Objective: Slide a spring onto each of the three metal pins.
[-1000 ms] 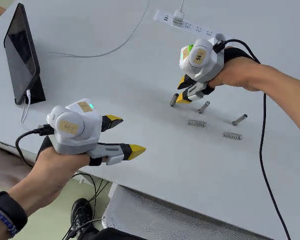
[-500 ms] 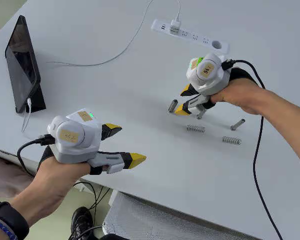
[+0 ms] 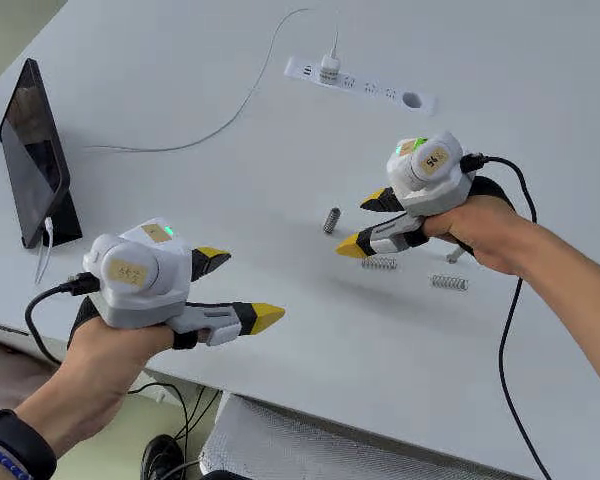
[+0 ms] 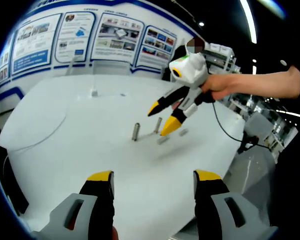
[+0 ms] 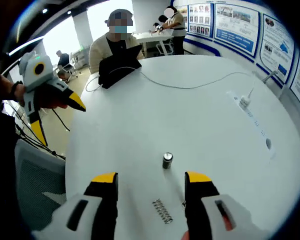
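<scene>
A short metal pin (image 3: 331, 220) stands upright on the white table (image 3: 180, 180); its side looks ribbed, like a coil. My right gripper (image 3: 360, 224) hovers open just right of it, holding nothing. The right gripper view shows that pin (image 5: 167, 160) ahead of the open jaws and a loose spring (image 5: 161, 210) lying between them. On the table lie two springs (image 3: 379, 263) (image 3: 448, 283), and a pin (image 3: 455, 255) is half hidden behind the hand. My left gripper (image 3: 242, 287) is open and empty near the front edge. Its view shows the upright pin (image 4: 135, 131) and the right gripper (image 4: 167, 117).
A tablet (image 3: 35, 150) leans at the left edge. A power strip (image 3: 360, 82) with a white cable (image 3: 230, 110) lies at the back. A grey mesh chair (image 3: 280, 440) sits below the table's front edge. A person (image 5: 117, 45) sits at the far side.
My right gripper has pulled back from the upright pin, risen a little, and its jaws stand wider apart. The left gripper has stayed in place. The head camera has shifted.
</scene>
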`<act>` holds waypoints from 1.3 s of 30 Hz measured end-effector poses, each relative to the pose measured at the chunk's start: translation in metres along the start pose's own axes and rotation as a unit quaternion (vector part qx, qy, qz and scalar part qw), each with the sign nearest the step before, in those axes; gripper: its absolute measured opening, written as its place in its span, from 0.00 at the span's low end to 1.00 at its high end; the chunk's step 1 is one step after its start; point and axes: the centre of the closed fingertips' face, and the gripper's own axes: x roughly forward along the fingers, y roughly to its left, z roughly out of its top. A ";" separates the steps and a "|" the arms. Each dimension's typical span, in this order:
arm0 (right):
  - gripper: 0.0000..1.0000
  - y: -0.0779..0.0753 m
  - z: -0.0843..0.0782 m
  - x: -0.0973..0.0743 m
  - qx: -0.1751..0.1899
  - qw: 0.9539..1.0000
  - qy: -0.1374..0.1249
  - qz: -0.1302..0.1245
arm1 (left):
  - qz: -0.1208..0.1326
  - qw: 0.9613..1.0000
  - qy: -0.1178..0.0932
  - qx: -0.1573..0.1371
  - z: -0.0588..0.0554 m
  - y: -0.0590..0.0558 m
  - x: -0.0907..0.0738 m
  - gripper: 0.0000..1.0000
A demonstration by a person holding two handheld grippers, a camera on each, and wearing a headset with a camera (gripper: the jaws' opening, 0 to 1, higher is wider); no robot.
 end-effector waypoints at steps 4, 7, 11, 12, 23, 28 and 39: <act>0.60 0.002 0.002 -0.008 0.040 0.999 -0.036 -0.009 | 0.002 1.000 -0.005 -0.005 0.003 0.002 0.002 0.66; 0.61 0.004 0.001 -0.015 0.069 0.996 -0.062 -0.015 | 0.002 1.000 -0.006 -0.001 0.007 0.000 0.002 0.66; 0.64 0.003 -0.003 -0.024 0.102 0.991 -0.087 -0.023 | 0.004 1.000 -0.009 0.004 0.014 -0.001 0.001 0.66; 0.65 0.003 -0.004 -0.026 0.105 0.990 -0.090 -0.026 | 0.004 1.000 -0.010 0.004 0.015 -0.001 0.002 0.66; 0.72 0.004 -0.021 -0.055 0.136 0.981 -0.123 -0.060 | 0.006 1.000 -0.013 0.010 0.028 -0.002 0.004 0.67; 0.74 0.000 -0.034 -0.069 0.152 0.976 -0.137 -0.072 | 0.005 1.000 -0.014 0.012 0.033 -0.002 0.007 0.67; 0.82 -0.004 -0.057 -0.101 0.186 0.962 -0.165 -0.111 | -0.004 1.000 -0.013 0.019 0.043 -0.003 0.019 0.68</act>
